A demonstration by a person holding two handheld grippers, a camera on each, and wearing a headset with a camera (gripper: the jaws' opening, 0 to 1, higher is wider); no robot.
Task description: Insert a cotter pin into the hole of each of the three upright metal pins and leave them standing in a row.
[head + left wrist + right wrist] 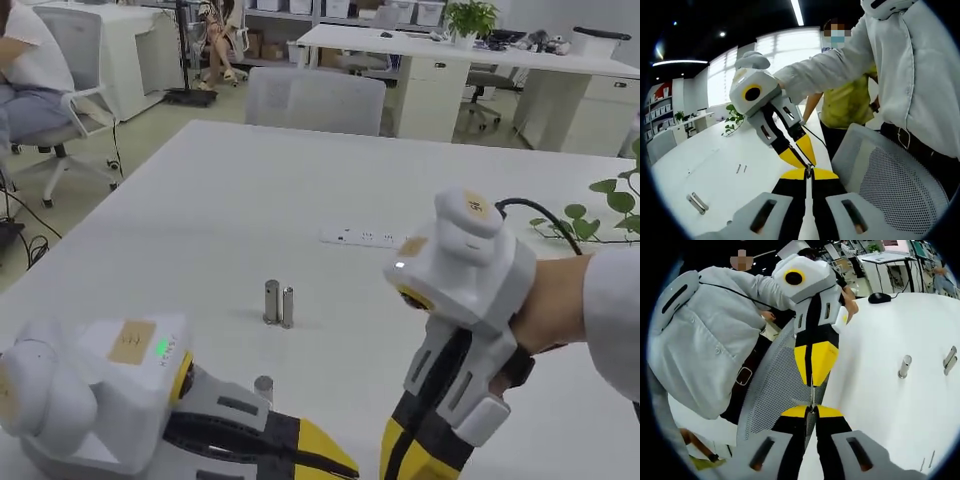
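table (200,200) white | two metal pins (271,300) upright (side by side) | third pin (263,385) apart, nearer | power strip (365,237) beyond

Smooth, shiny metal pins (271,300) on a matt white table (200,220); chair back (775,385) of grey mesh

Your table (180,230), as it lay
You had a pair of pins (271,300) standing side by side on it, a third pin (263,386) at their 6 o'clock, the power strip (365,237) at 1 o'clock.
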